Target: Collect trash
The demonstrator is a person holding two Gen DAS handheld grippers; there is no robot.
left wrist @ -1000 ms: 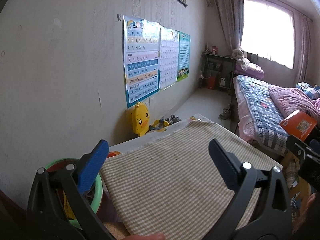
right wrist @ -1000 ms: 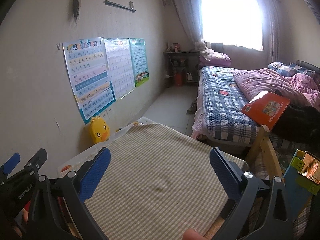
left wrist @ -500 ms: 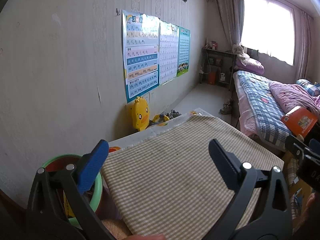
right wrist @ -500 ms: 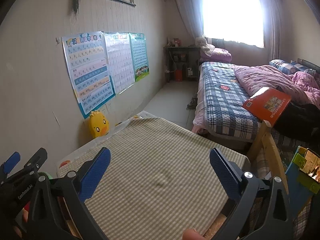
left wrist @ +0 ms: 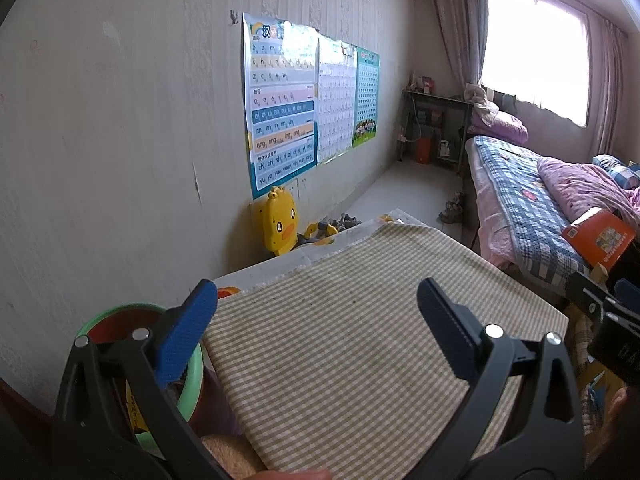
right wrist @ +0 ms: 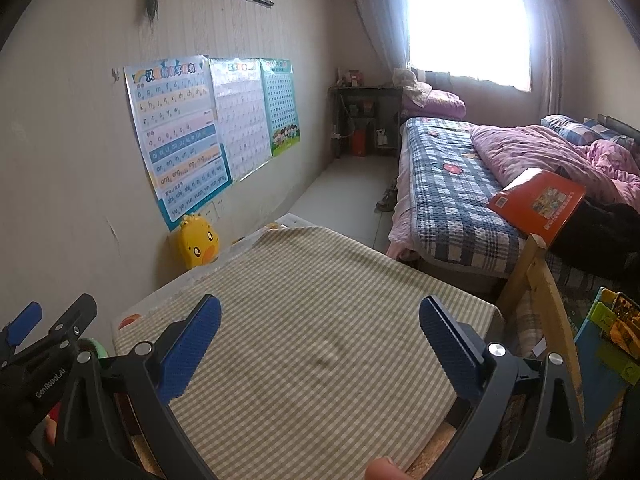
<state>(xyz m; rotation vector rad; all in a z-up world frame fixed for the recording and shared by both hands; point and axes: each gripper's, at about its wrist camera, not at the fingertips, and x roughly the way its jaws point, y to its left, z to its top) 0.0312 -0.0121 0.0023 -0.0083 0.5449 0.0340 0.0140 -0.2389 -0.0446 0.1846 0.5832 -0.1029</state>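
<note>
My left gripper [left wrist: 316, 332] is open over a table under a green-and-white checked cloth [left wrist: 360, 344], and nothing sits between its blue-padded fingers [left wrist: 188, 332]. A round bin with a green rim and red inside [left wrist: 116, 316] stands at the table's near left corner, just left of that gripper. In the right wrist view, my right gripper [right wrist: 318, 346] is also open and holds nothing above the same cloth [right wrist: 312, 304]. The left gripper [right wrist: 44, 344] shows at that view's left edge, and a sliver of the green rim [right wrist: 96, 346] shows beside it.
A yellow duck toy [left wrist: 280, 224] stands against the poster-covered wall [left wrist: 280, 120] behind the table. A bed with a checked quilt [right wrist: 448, 184] and an orange book [right wrist: 540, 200] lies to the right. A wooden frame [right wrist: 532, 272] stands by the table's right edge. Open floor [right wrist: 348, 196] runs toward the window.
Both grippers stay open and hold nothing. Both views have shifted a little, so the duck toy and posters sit slightly higher in the frames than a second ago.
</note>
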